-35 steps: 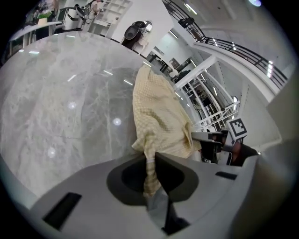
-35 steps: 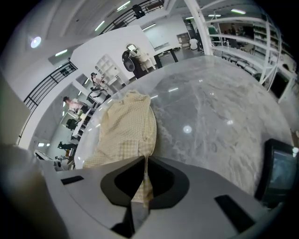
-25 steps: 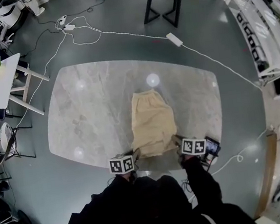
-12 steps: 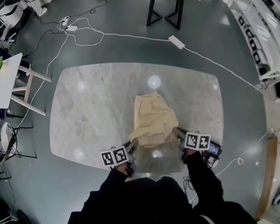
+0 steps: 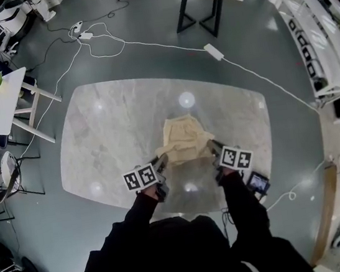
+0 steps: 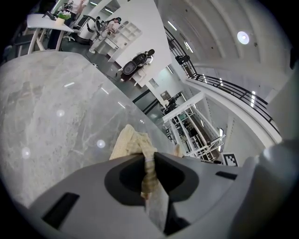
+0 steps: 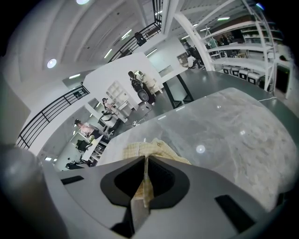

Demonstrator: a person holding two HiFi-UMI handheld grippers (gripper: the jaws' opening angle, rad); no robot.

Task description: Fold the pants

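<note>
Beige pants [image 5: 184, 138], hem clamped in left gripper [image 5: 160, 162] and right gripper [image 5: 213, 150]; fold judged midway, next: lay hem on waistband ahead of both

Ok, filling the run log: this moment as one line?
left gripper: shut on pants | right gripper: shut on pants | pants: near edge lifted, far end on table

Head view: the camera sits high above the table [image 5: 106, 128] and faces steeply down. Its wide angle takes in the whole tabletop and the surrounding floor [image 5: 146, 54] from a distance.

Left gripper view: the camera sits just behind the left tongs [image 6: 148, 156], very close, and looks along them across the table with the frame rolled.

Right gripper view: the camera has the same seat behind the right tongs [image 7: 145, 158] and looks across the table.

All three views share the tabletop and the pants [image 5: 184, 138].
</note>
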